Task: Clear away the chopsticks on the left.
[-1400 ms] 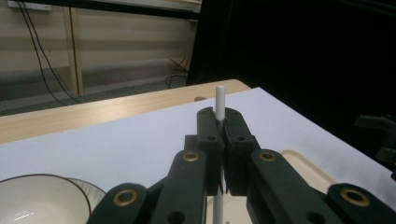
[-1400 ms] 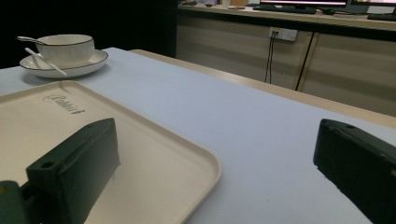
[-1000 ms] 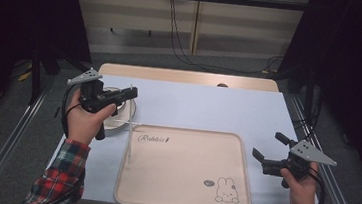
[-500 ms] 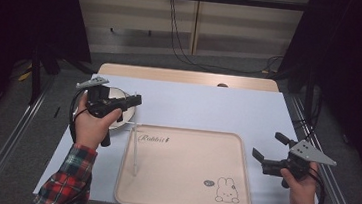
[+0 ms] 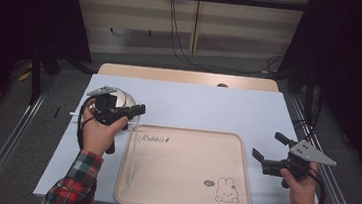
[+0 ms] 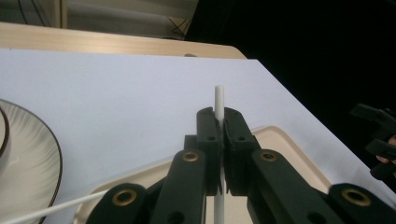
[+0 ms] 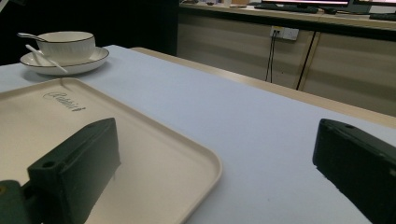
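Taking the beige tray (image 5: 186,183) as the landmark and reading from left to right: beyond the tray's far-left corner a white bowl (image 5: 124,99) sits on a dark-rimmed saucer (image 7: 65,65) on the pale tabletop (image 5: 209,104). In the right gripper view a spoon (image 7: 44,58) leans out of the bowl across the saucer's rim.

Just over the tray's far-left corner is the left gripper (image 5: 139,112), held by a hand in a plaid sleeve (image 5: 73,187). Its jaws are pressed together on a thin white chopstick (image 5: 134,150). The left gripper view shows the stick's top end (image 6: 218,100) poking up above the two closed black pads, with the rest running down between them. From above, the chopstick slants down from the gripper along the tray's left side, and its lower tip reaches the tray's floor near the left rim. A second white chopstick (image 5: 80,114) lies flat on the tabletop to the left of the tray, near the saucer; its end also crosses the lower left of the left gripper view.

Toward the tray's near-right corner a small rabbit drawing (image 5: 225,190) is printed on the tray.

Off the tray's right edge, the right gripper (image 5: 267,148) hovers above the tabletop with its jaws spread wide and nothing between them, touching nothing.
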Demonstrator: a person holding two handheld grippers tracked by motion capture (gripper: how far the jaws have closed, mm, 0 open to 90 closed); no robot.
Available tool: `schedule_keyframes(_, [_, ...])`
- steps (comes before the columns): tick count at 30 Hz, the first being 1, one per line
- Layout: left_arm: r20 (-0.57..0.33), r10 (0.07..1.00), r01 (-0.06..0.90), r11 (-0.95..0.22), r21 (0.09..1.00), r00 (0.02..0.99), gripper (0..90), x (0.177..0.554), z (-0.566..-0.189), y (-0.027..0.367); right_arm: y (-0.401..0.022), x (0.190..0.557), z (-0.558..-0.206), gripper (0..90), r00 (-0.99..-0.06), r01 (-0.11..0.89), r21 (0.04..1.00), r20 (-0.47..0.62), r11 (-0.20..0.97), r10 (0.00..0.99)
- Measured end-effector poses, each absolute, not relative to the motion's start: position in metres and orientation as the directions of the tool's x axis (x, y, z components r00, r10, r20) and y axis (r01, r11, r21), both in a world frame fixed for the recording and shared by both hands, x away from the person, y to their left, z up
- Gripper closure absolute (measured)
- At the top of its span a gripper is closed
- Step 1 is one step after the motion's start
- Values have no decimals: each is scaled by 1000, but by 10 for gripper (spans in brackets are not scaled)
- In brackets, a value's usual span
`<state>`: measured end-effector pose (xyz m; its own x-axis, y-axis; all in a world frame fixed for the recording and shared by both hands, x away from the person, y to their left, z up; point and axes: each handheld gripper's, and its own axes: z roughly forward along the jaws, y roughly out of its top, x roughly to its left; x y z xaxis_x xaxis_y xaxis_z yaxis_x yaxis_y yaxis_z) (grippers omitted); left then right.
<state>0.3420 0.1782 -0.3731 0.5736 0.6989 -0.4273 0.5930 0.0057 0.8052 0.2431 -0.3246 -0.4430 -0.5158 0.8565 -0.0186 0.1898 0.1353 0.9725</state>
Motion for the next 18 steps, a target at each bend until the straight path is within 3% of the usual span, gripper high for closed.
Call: schedule_keyframes(18, [-448,755,648,40,761,479,870,337,-407,177,-324,243,-443,1,-517,188,972,-25,142,856])
